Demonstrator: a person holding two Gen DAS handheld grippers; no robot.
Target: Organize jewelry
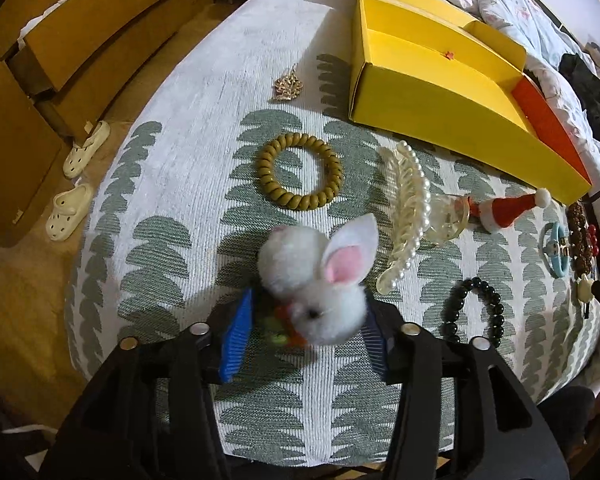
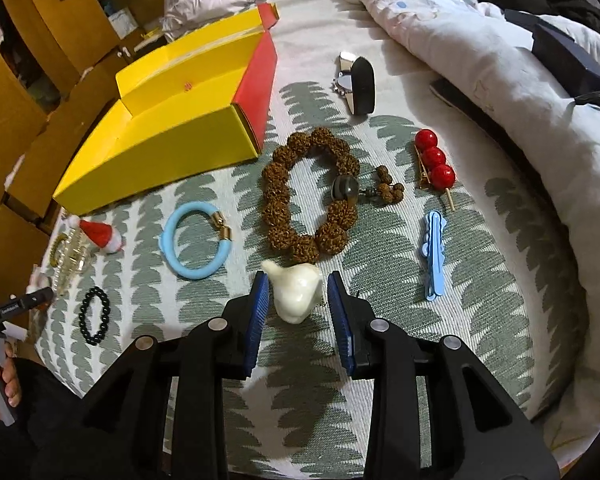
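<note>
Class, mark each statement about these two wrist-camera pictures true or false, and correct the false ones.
1. The left tool has a white bunny hair piece between its fingers. True.
2. The yellow box is full of jewelry. False: only a tiny red speck shows inside.
3. The right tool straddles a white flower-shaped clip. True.
4. The light blue bracelet lies inside the box. False: it lies on the patterned cloth.

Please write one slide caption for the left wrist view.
Left gripper holds fluffy white rabbit hair clip above patterned bedspread.
</note>
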